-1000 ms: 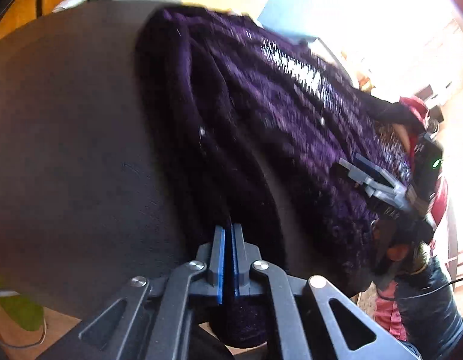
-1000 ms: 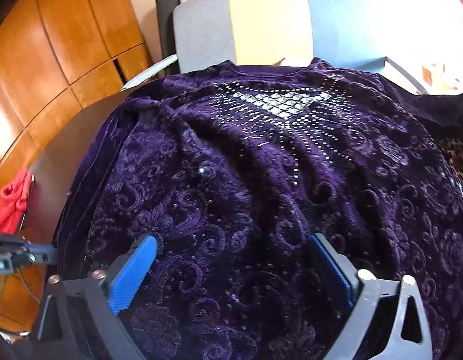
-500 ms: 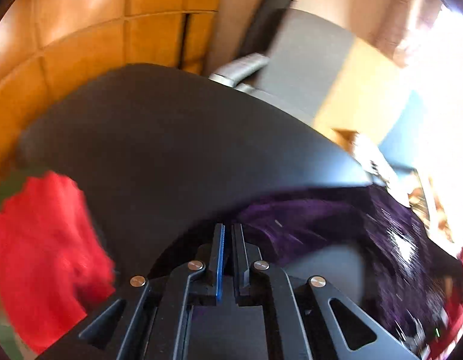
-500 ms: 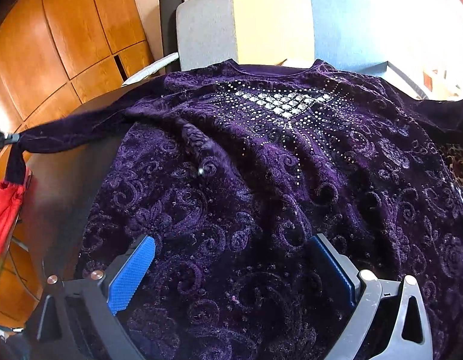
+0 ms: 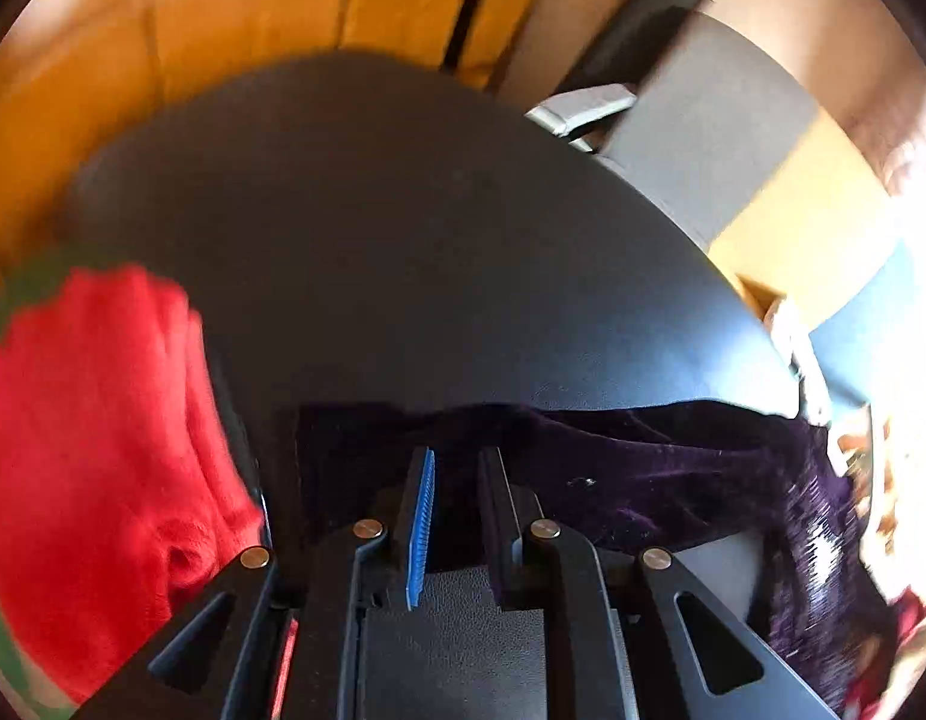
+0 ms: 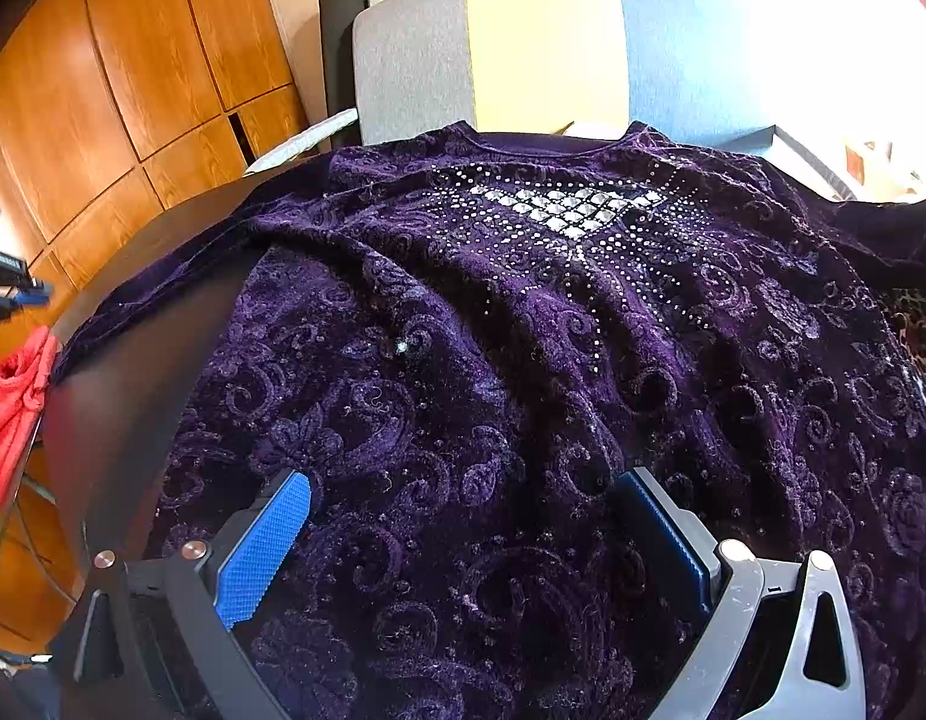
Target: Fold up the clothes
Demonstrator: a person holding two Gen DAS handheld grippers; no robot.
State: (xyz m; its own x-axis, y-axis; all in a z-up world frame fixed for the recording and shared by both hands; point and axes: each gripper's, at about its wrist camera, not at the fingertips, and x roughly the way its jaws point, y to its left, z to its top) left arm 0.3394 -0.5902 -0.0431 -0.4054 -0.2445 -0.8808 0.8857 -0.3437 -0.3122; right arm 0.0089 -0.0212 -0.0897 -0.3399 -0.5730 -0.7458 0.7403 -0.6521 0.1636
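A purple velvet sweater with a rhinestone chest panel lies spread face up on the dark round table. Its left sleeve lies stretched out to the table's left edge. In the left wrist view the sleeve lies flat just beyond my left gripper, whose jaws stand slightly apart with nothing between them. My right gripper is wide open and hovers over the sweater's lower body. The left gripper also shows in the right wrist view, off the table's left edge.
A red garment lies at the table's left edge, also in the right wrist view. A grey, yellow and blue chair stands behind the table. Wooden cabinets line the left wall. A leopard-print cloth peeks out at right.
My left gripper pulled the sleeve out to the left across the table, then opened and let it go. The sleeve now lies flat. The right gripper barely moved.
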